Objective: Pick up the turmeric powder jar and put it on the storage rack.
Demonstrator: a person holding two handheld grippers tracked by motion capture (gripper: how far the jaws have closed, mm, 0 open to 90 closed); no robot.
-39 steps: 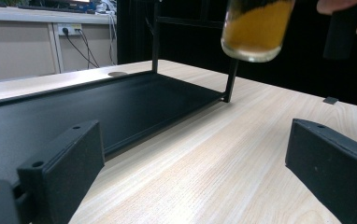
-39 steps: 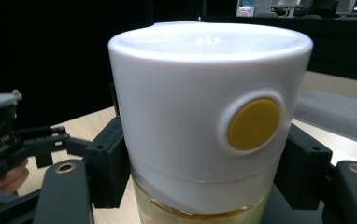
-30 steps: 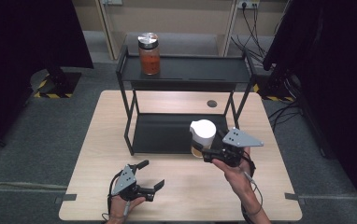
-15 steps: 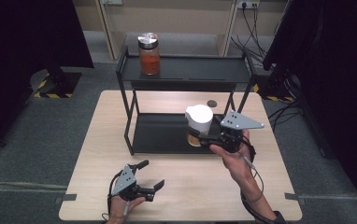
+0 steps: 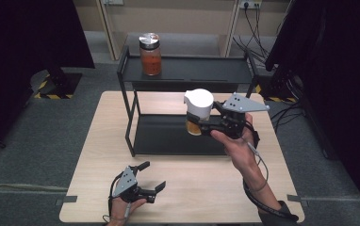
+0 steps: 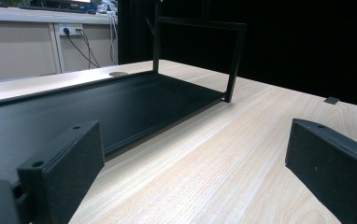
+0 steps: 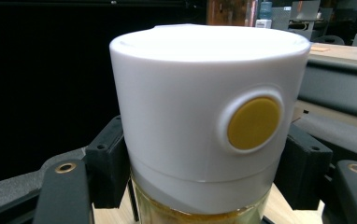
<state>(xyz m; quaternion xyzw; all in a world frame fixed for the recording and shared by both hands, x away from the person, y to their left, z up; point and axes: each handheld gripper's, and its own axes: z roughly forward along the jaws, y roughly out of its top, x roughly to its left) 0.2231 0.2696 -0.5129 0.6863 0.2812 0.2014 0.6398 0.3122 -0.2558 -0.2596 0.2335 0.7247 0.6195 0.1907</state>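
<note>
Lifting white-capped jar (image 5: 198, 112) with right gripper (image 5: 205, 123), jaws clamped on amber glass just under cap; higher than a second ago, then low at table level by lower shelf, now raised toward top tier of black rack (image 5: 192, 77). Likely bound for top shelf, beside orange-filled jar (image 5: 150, 54) at its left end. Left gripper (image 5: 151, 180) resting on wooden table (image 5: 216, 188) near front edge, jaws spread, nothing between. Grey floor, dark curtains both sides, cables at back right.
</note>
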